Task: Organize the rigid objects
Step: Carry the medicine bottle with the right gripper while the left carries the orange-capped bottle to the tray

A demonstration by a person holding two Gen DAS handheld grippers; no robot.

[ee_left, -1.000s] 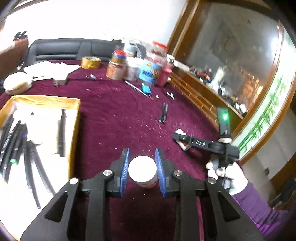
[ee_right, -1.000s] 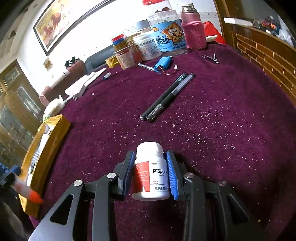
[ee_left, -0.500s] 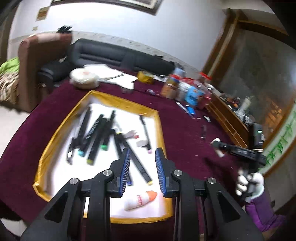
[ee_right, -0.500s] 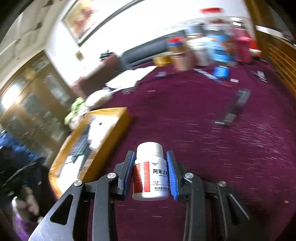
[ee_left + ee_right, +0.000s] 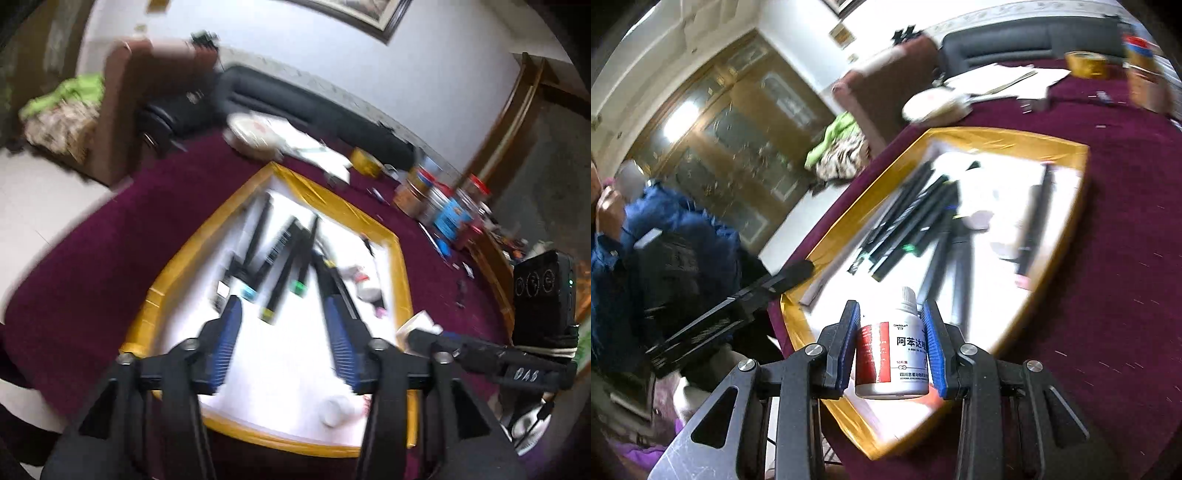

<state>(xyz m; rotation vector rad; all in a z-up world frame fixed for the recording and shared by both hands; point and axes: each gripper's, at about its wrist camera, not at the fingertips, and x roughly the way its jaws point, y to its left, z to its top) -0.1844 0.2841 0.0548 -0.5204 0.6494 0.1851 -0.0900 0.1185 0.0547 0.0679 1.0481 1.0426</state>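
The right fingers (image 5: 892, 347) clamp a white bottle (image 5: 892, 360) by its sides, blue pads flat on the label, cap pointing away from the hand. That grip keeps it from rolling while it is carried. It hangs just above the near corner of the tray (image 5: 1012, 138), so the drop looks close, though the bottle is not yet resting on the white floor.

The left fingers (image 5: 282, 341) stand about half open with nothing between them; their jaws have just been opening. Just below them, near the tray's (image 5: 332, 206) front rim, a small white jar (image 5: 338, 410) lies on its side, apart from the pads. It appears to be freshly let go there, which would explain the widened gap.

Further in, dark pens (image 5: 280, 254) lie bunched lengthwise in the middle of the tray, leaving the near strip free for stubbier things like the bottles. The tray sits on the maroon surface (image 5: 92, 266), its gold rim keeping round pieces from wandering. Jars and cans (image 5: 443, 199) crowd the far edge, outside the tray.
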